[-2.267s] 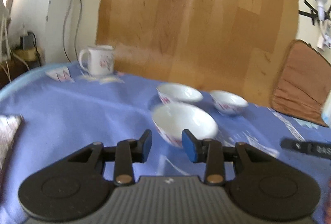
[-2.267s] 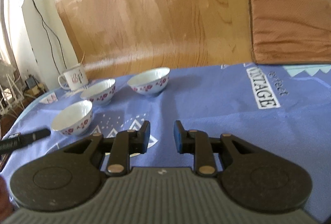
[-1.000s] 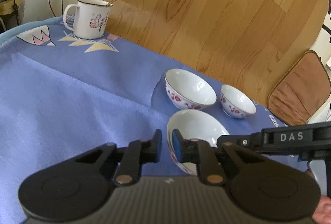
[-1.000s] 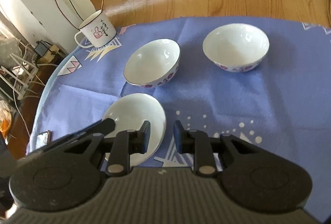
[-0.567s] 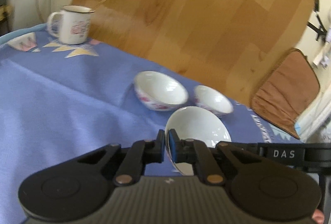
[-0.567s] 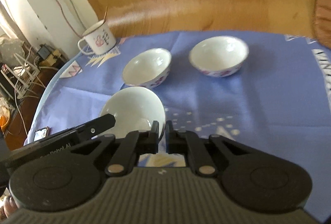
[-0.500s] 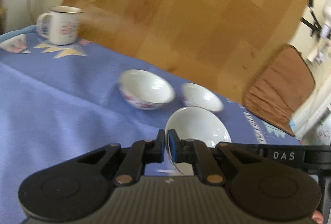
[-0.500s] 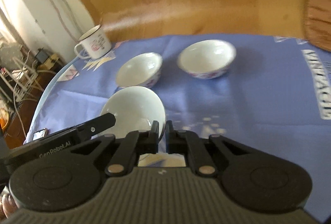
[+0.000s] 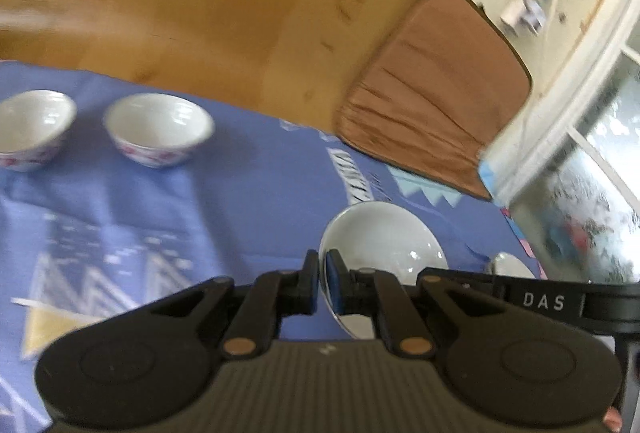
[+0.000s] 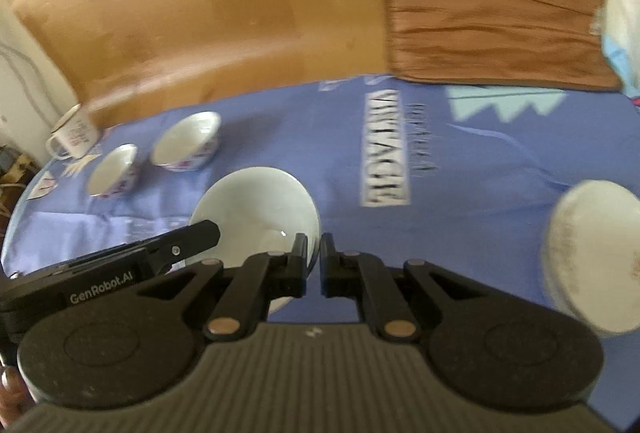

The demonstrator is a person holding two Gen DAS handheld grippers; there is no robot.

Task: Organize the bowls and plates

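Both the left gripper (image 9: 322, 283) and the right gripper (image 10: 314, 263) pinch the rim of one white bowl (image 10: 256, 209), carrying it; next it probably needs lowering toward the plate (image 10: 592, 257) at the frame's right.

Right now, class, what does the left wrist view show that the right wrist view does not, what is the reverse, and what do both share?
Only the left wrist view shows the window at the right edge. Only the right wrist view shows the enamel mug and most of a stack of plates. Both show the held white bowl, its rim pinched by the jaws of the left gripper and right gripper, two flowered bowls on the blue tablecloth, and the brown cushion.
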